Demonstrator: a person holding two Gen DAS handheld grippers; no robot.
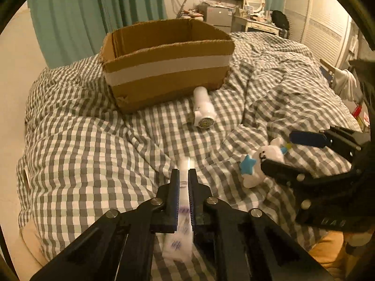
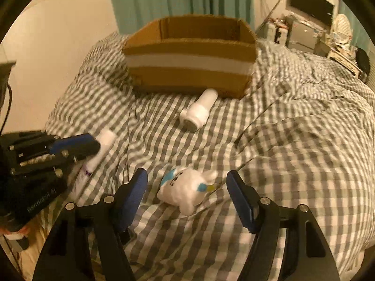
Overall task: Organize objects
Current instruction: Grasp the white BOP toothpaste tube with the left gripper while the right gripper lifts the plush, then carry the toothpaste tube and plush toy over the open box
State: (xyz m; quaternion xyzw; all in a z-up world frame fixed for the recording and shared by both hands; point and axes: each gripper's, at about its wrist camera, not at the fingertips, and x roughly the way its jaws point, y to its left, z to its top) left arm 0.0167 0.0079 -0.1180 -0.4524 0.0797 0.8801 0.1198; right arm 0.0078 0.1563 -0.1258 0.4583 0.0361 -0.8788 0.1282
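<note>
My left gripper (image 1: 184,173) is shut on a thin white tube (image 1: 181,234) with purple print, held a little above the checked duvet; the right wrist view shows the same tube (image 2: 103,145) in that gripper (image 2: 95,146). A small white plush toy (image 2: 185,192) with blue marks lies on the duvet between the fingers of my right gripper (image 2: 186,174), which is open, with a gap on each side of the toy. From the left wrist view the plush toy (image 1: 262,161) and right gripper (image 1: 284,151) are at the right. A white bottle (image 1: 203,107) lies on its side before the cardboard box (image 1: 168,70).
The open-topped cardboard box (image 2: 189,65) with a white band sits at the far side of the bed, with the white bottle (image 2: 198,110) just in front. The grey checked duvet (image 1: 82,140) is rumpled. Green curtains (image 1: 93,11), a desk (image 1: 255,23) and a wardrobe (image 1: 316,23) stand beyond.
</note>
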